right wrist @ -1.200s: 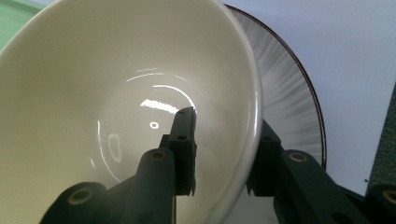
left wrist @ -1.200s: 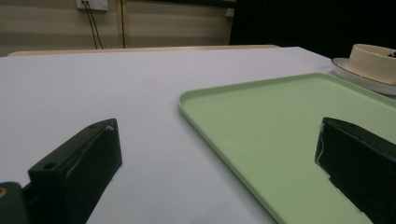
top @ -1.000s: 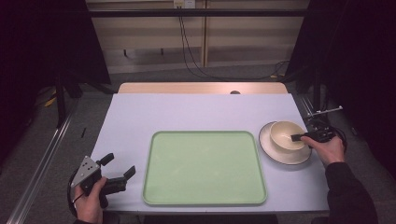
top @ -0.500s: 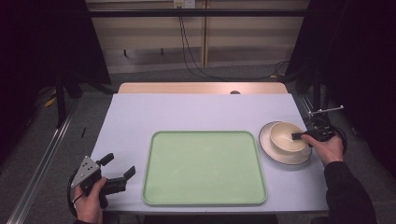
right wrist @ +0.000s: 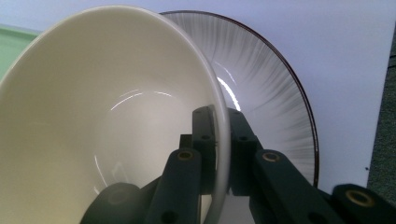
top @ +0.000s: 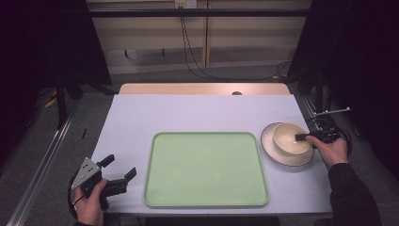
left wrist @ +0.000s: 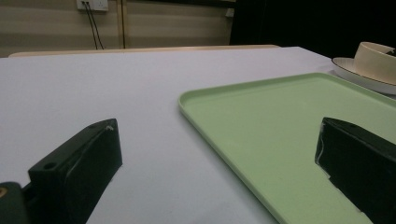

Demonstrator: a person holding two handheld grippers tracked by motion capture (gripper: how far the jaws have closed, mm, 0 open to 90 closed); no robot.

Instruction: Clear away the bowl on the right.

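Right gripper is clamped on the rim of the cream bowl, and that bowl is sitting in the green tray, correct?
Not quite. The right gripper is clamped on the round cream ceramic bowl, but the high view shows it on the white plate beside the rectangular green plastic tray.

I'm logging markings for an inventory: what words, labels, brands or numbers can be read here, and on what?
None can be read: the bowl, the plate, the green tray and both tools, the left tool and the right tool, bear no legible text.
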